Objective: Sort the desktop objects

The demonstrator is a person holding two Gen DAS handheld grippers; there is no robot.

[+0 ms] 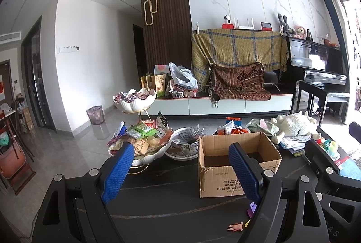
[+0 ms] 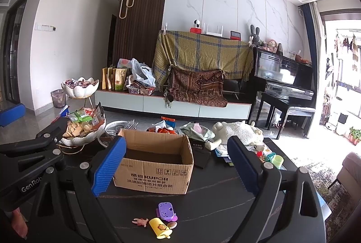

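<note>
A purple toy (image 2: 166, 212), a yellow toy (image 2: 159, 227) and a small pink figure (image 2: 140, 221) lie together on the dark tabletop (image 2: 209, 202), near an open cardboard box (image 2: 155, 166). The left gripper (image 1: 180, 173) and right gripper (image 2: 176, 170) hover above with fingers spread, holding nothing.

A family living room: a black upright piano (image 2: 284, 76) by the marble wall, a blanket-draped TV (image 2: 200, 56) on a low cabinet (image 2: 171, 107), snack bowls (image 2: 81, 85), a plush toy (image 2: 239, 132) on the bench (image 2: 214, 202).
</note>
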